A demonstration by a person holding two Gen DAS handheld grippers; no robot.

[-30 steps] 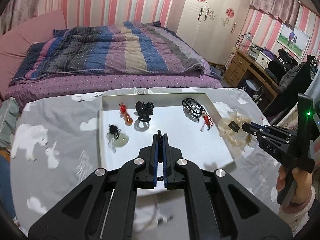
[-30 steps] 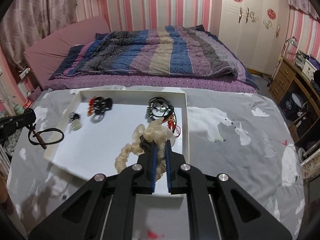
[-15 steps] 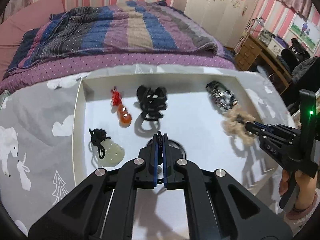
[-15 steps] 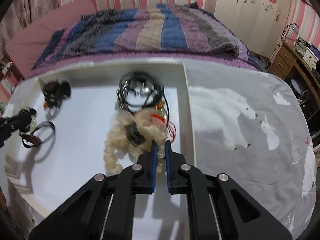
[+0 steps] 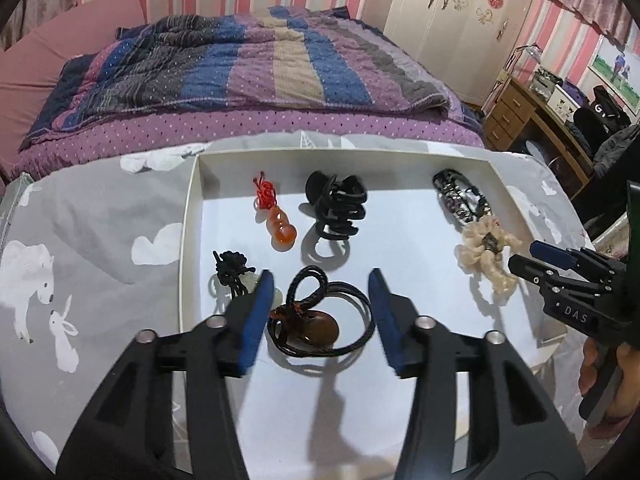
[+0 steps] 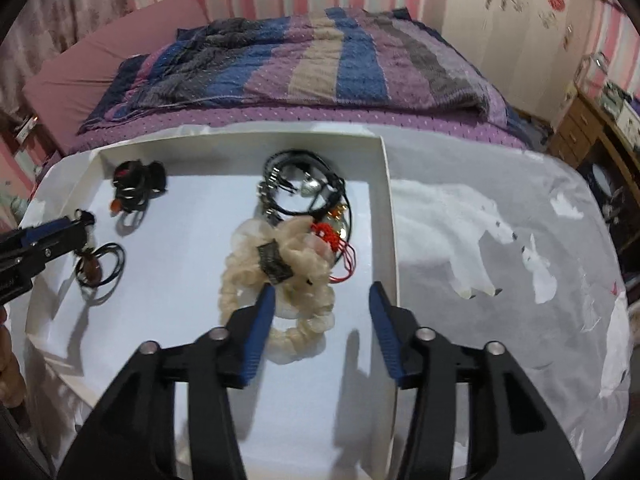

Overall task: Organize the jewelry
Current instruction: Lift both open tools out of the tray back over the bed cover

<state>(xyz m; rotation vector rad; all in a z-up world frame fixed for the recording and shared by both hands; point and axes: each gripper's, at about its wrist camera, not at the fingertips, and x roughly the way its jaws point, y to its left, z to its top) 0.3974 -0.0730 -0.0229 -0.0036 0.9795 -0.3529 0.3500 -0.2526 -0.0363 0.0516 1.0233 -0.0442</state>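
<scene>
A white tray [image 5: 192, 216] lies on the grey animal-print cloth. My left gripper [image 5: 320, 284] is open over a brown pendant on a black cord [image 5: 320, 326], which lies on the tray between its jaws. My right gripper [image 6: 322, 296] is open just above a cream scrunchie [image 6: 288, 276], which rests on the tray near its right wall. Also in the tray are an orange gourd pendant [image 5: 282, 228], a black hair claw [image 5: 336, 204], a pale green pendant with a black knot [image 5: 236, 274] and a tangle of black cords and beads [image 6: 304, 192].
A bed with a striped quilt [image 5: 248, 64] stands right behind the table. A wooden desk [image 5: 532, 116] and a white wardrobe [image 5: 452, 20] are at the right. The other gripper and the hand holding it [image 5: 576, 300] are at the tray's right edge.
Both grippers have opened. The left one let go of the brown pendant cord onto the tray; the right one let go of the cream scrunchie inside the tray.
</scene>
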